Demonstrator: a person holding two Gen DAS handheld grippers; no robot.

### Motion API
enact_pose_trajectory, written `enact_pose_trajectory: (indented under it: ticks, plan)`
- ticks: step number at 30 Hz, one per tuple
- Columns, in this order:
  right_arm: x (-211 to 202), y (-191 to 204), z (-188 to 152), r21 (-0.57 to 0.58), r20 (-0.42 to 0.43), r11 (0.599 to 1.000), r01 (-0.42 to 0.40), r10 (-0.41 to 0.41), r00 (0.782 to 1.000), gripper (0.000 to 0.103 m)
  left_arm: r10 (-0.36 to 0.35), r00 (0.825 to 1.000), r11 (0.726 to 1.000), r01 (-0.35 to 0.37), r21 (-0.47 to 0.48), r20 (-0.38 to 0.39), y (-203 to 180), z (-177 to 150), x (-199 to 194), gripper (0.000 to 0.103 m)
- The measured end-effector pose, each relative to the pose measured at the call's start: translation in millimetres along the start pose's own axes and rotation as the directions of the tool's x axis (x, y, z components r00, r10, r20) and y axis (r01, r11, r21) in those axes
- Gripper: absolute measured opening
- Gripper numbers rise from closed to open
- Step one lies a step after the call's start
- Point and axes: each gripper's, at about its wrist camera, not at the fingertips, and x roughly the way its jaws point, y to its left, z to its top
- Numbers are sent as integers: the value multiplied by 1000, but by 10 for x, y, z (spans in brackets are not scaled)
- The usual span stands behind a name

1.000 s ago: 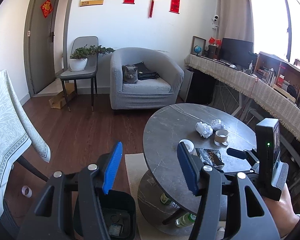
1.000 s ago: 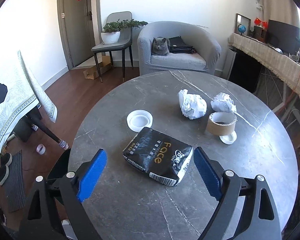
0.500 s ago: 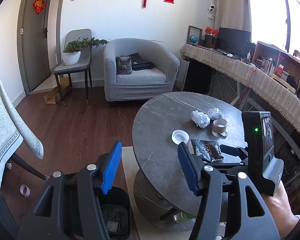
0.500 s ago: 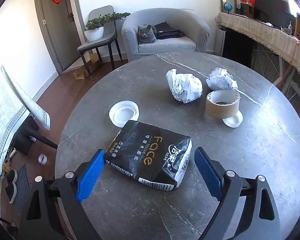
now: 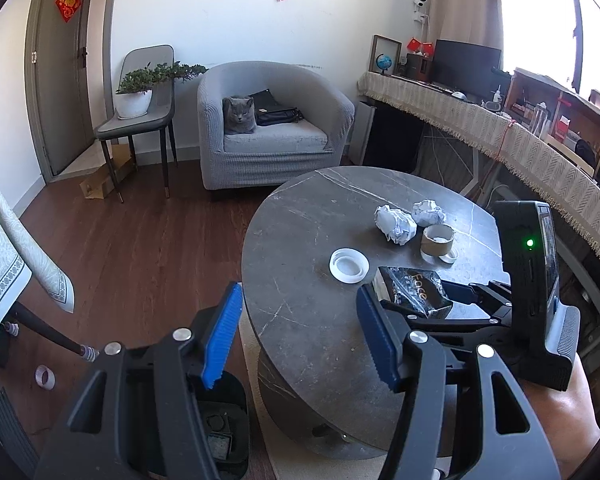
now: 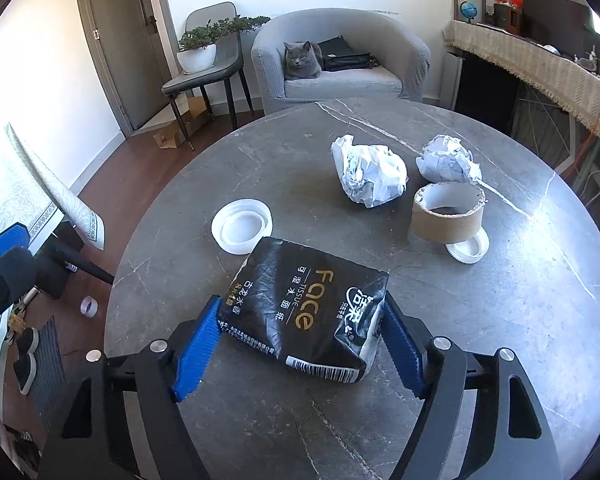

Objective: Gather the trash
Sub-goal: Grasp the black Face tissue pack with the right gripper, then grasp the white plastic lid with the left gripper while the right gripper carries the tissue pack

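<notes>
A black "Face" tissue pack lies on the round grey marble table. My right gripper is low over the table, its blue pads on both sides of the pack's near end, touching or nearly touching it; the jaws look closed onto it. Behind it lie a white lid, two crumpled paper balls, a cardboard tape core and a small white cap. My left gripper is open and empty, above the table's left edge and a black bin on the floor.
A grey armchair with a cat stands behind the table. A chair with a potted plant is at the left. A cloth-covered table is at the far left; a tape roll lies on the wood floor.
My right gripper has moved forward and down over the tissue pack and narrowed its jaws around it. My left gripper has risen and stayed open.
</notes>
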Motion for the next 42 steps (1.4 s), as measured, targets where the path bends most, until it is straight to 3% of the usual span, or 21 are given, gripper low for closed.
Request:
enact_pose_trajectory:
  ticks: [20,29,31,38,42]
  plan:
    - [-497,-483,208,-37,114,998,-52,55,992,75,-21,995,1000,22,2,-97,-380,78,847,62]
    - [-866,-761,308,-3,195,985,-172,169,966,76,8,988,1000,-9,-5,-151,-455,79,1159,61]
    - [-893,-756,332,-7,198,981,-194,192,961,76,10,986,1000,-11,-4,-164,-475,94,1213,56]
    - [-996,-579,385,-88,203,964,-252,265,943,76,25,985,999,-21,24,-173,-505,144,1286,54]
    - [-1068,-480,388,-128,208,955,-269,291,934,76,27,986,1000,-24,21,-166,-485,158,1300,43]
